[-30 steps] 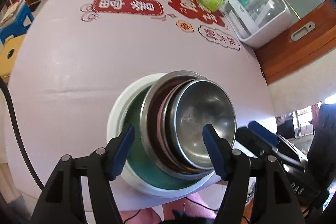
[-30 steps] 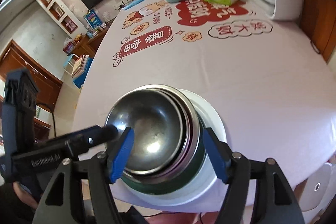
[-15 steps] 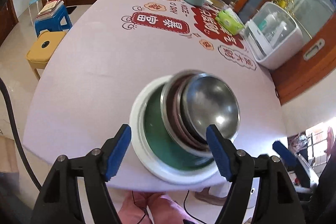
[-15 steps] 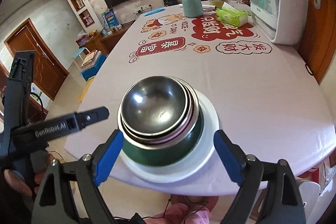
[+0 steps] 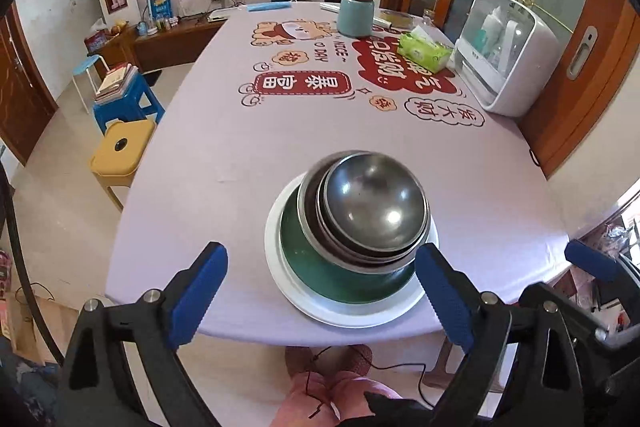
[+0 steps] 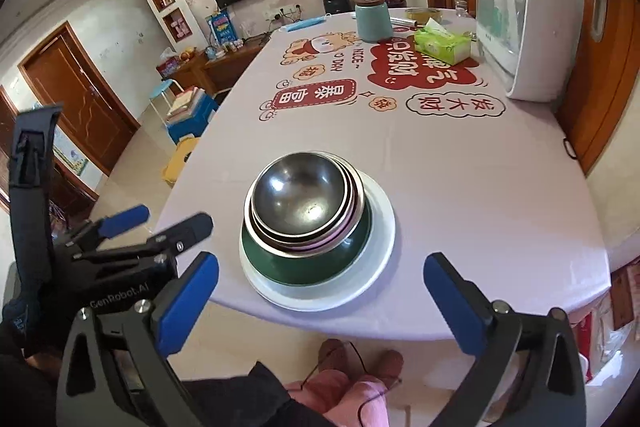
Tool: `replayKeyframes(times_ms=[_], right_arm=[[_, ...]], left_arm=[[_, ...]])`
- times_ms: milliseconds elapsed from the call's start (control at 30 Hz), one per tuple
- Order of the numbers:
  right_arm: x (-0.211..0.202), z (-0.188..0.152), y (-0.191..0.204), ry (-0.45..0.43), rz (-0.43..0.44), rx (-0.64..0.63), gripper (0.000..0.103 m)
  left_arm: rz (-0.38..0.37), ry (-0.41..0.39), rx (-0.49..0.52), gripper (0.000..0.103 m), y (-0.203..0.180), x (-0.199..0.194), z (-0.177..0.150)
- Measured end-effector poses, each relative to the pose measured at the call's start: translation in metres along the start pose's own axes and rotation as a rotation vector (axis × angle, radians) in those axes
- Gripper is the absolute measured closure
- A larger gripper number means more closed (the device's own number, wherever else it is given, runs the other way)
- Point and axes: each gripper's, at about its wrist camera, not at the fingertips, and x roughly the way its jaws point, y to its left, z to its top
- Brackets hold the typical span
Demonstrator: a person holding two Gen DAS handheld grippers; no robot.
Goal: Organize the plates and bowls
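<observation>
- Both grippers have pulled back and up from the stack since the earlier frames; the left gripper (image 5: 320,287) and right gripper (image 6: 320,301) have just been opening, and now both stand wide with nothing between their fingers.
- Lower centre of each view: the stack sits near the table's (image 5: 208,155) close edge, with a white plate (image 5: 280,279) at the bottom, a green bowl (image 5: 316,267) in it and steel bowls (image 5: 376,207) nested on top.
- Risk, as I judge it: the steel bowls sit off-centre and tilted toward the right of the left view, so a nudge could slide them off.
- Readable writing: "GenRobot.AI" on the left gripper at lower left of the right view; "NICE DAY" on the tablecloth (image 6: 440,155), beside Chinese characters.
</observation>
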Motion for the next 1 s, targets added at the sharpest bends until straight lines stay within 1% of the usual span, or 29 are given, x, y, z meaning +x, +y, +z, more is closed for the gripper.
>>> replayKeyframes(times_ms=[100, 167, 233, 400, 600, 667, 700, 833, 1000], right_arm=[[-0.012, 0.003, 0.002, -0.047, -0.029, 0.003, 0.0], [-0.017, 0.005, 0.0, -0.067, -0.046, 0.021, 0.0], [-0.016, 0.008, -0.002, -0.064, -0.061, 0.031, 0.0], [-0.006, 0.008, -0.001, -0.023, -0.071, 0.034, 0.0], [-0.012, 0.007, 0.003, -0.075, -0.088, 0.014, 0.0], [-0.01, 0.006, 0.005, -0.07, -0.096, 0.009, 0.0], [-0.01, 0.006, 0.005, -0.07, -0.097, 0.008, 0.0], [-0.011, 0.005, 0.005, -0.07, -0.116, 0.006, 0.0], [-0.008, 0.003, 0.004, -0.054, -0.136, 0.014, 0.0]], left_arm=[[0.005, -0.027, -0.004, 0.009, 0.001, -0.009, 0.005], [0.025, -0.043, -0.011, 0.009, 0.001, -0.015, 0.007], [0.058, -0.063, -0.023, 0.009, 0.003, -0.02, 0.009], [0.095, -0.124, -0.033, 0.009, 0.002, -0.032, 0.011], [0.117, -0.123, -0.033, 0.009, 0.002, -0.031, 0.008], [0.129, -0.131, -0.024, 0.008, 0.0, -0.033, 0.007], [0.132, -0.135, -0.016, 0.001, -0.001, -0.034, 0.007], [0.127, -0.141, 0.009, 0.001, -0.007, -0.036, 0.006], [0.124, -0.121, 0.007, 0.001, -0.007, -0.034, 0.003]])
